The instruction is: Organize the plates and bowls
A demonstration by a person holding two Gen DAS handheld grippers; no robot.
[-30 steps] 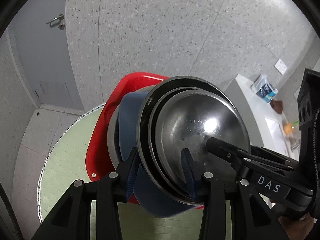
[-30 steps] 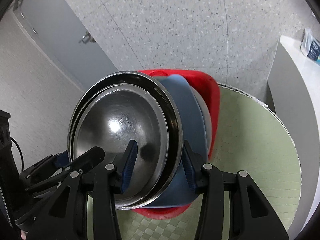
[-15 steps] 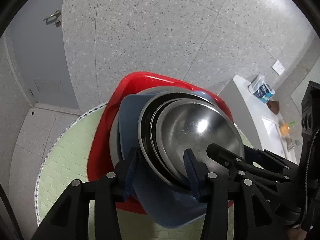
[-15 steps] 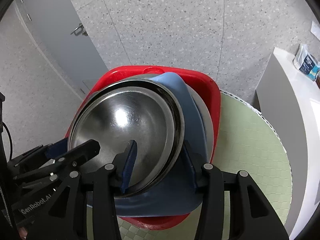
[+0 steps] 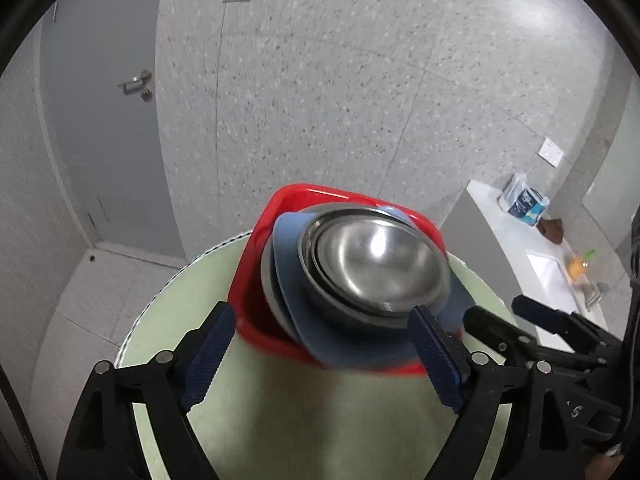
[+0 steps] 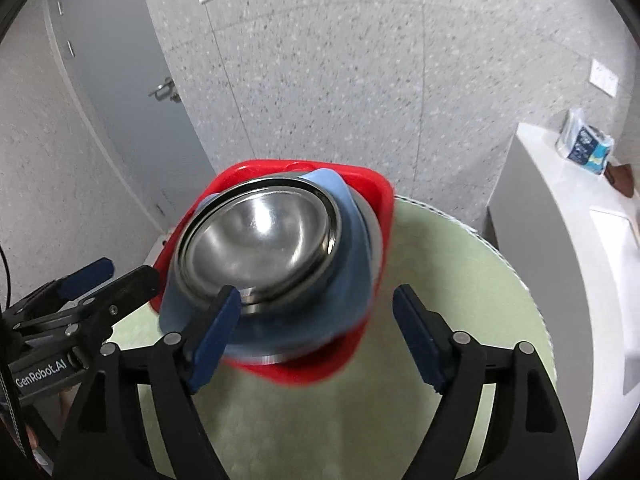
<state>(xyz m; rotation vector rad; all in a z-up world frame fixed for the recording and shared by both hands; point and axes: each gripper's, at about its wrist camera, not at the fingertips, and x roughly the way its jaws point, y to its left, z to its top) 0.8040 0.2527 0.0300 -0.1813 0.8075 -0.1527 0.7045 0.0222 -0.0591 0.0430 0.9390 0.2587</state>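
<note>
Under the steel bowl (image 5: 376,264) — dishes mostly hidden.

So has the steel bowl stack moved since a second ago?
Yes. The steel bowl stack was held tilted up above the red basin; it now sits lower, nested level inside it, with both grippers' fingers opening and drawn back off it.

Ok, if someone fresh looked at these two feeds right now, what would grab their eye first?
The shiny steel bowl, nested on top of a stack with a blue plate under it, all sitting in a bright red basin on the round pale green table. Next, the black left gripper and right gripper framing that stack from either side, their blue-padded jaws opening with nothing pinched between them.
</note>
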